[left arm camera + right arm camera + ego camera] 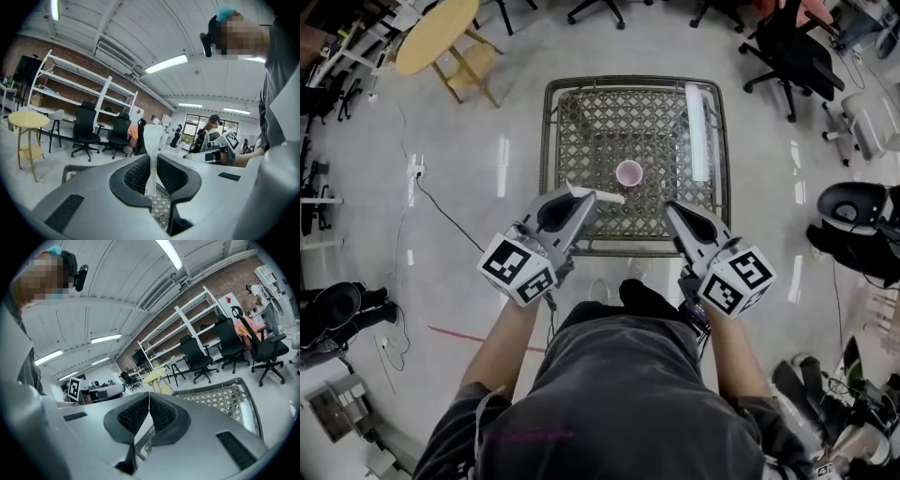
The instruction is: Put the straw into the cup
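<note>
Below, a lattice-topped table point(581, 122) stands on the pale floor. The left gripper point(581, 199) hangs over its near edge, jaws pinched on a white straw point(607, 197). The right gripper point(673, 210), beside it, has its jaws pressed together on nothing. A pink cup point(629, 172) stands upright mid-table. The straw's long axis runs out past the jaw tips, pointing rightward, its end near the cup but apart from it.

Watching the feed here: shiny pale floor point(469, 169), lattice-top table point(591, 131) at 12 o'clock, round wooden table point(436, 33) at 11, black office chairs point(792, 47) around 1. There's a brick wall point(234, 275) with white shelving point(79, 86), and strip lights point(166, 64) overhead.
</note>
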The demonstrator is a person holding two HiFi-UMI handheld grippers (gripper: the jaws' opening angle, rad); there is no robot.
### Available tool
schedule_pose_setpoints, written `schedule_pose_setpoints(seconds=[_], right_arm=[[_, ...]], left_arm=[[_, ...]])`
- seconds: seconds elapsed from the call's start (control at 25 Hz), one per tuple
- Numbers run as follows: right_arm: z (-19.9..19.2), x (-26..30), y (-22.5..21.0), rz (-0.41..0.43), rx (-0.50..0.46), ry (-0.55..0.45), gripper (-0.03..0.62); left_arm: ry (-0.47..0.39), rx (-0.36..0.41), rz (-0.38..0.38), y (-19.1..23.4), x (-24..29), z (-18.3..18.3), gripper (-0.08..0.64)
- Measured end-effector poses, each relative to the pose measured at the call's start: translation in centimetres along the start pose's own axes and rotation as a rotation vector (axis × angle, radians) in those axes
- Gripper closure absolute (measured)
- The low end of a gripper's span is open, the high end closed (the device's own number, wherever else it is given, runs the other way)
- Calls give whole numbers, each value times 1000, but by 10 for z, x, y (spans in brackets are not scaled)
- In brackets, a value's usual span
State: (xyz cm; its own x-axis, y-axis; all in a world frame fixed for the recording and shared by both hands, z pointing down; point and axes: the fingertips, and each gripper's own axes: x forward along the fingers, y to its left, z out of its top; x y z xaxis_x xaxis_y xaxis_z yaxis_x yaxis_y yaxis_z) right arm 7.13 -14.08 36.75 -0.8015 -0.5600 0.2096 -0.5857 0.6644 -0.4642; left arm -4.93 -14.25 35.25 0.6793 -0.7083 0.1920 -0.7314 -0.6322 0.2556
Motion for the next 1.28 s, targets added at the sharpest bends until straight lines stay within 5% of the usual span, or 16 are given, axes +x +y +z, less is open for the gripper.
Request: schedule_pose_setpoints(seconds=[0.52,1.28], right_arm=[[-13,6,-24,8,42,39,577],[-41,32,-48,-104,106,85,577]], left_arm=[[86,-7,60,33,25,-34,511],[171,-32,-34,89,76,-84,511]])
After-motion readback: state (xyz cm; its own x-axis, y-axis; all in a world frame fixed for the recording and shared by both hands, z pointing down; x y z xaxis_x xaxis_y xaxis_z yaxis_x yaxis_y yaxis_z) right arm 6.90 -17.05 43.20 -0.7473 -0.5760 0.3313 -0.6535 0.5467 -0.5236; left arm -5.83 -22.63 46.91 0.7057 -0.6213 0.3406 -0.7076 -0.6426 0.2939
